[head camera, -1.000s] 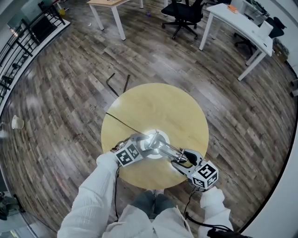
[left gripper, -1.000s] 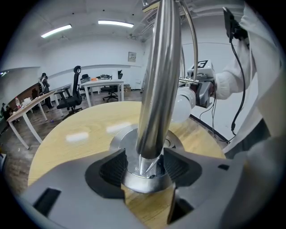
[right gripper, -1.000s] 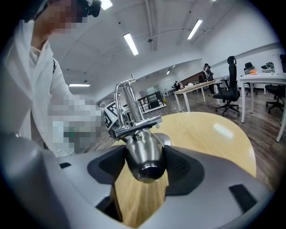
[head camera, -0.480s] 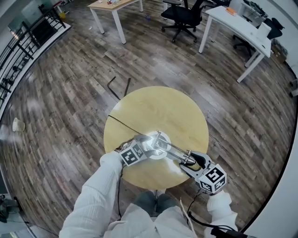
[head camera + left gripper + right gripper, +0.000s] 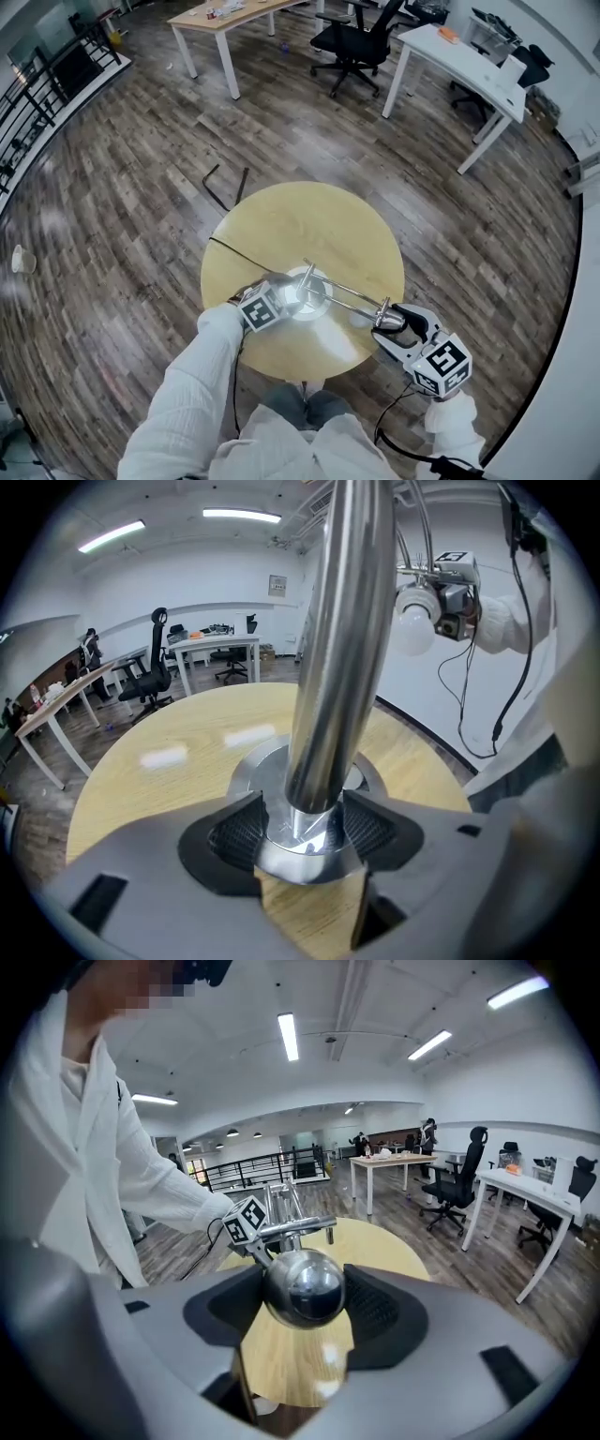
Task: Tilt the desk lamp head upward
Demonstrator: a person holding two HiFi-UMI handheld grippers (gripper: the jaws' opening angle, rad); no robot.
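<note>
A chrome desk lamp stands on a round wooden table (image 5: 300,220), its base (image 5: 306,292) near the front edge. My left gripper (image 5: 289,294) is shut on the lamp's upright post (image 5: 337,649) just above the base plate (image 5: 253,766). The thin arm (image 5: 342,298) runs right to the domed lamp head (image 5: 385,321), which my right gripper (image 5: 392,323) is shut on. In the right gripper view the shiny dome (image 5: 303,1285) fills the gap between the pads. The left gripper view shows the white bulb (image 5: 412,622) facing out from the head.
A black cable (image 5: 246,253) crosses the table's left side to the lamp. Two dark bars (image 5: 225,183) lie on the plank floor behind the table. White desks (image 5: 464,56) and black office chairs (image 5: 352,37) stand farther back.
My right gripper has carried the lamp head out to the right, away from the base, stretching the arm. The left gripper stays on the post.
</note>
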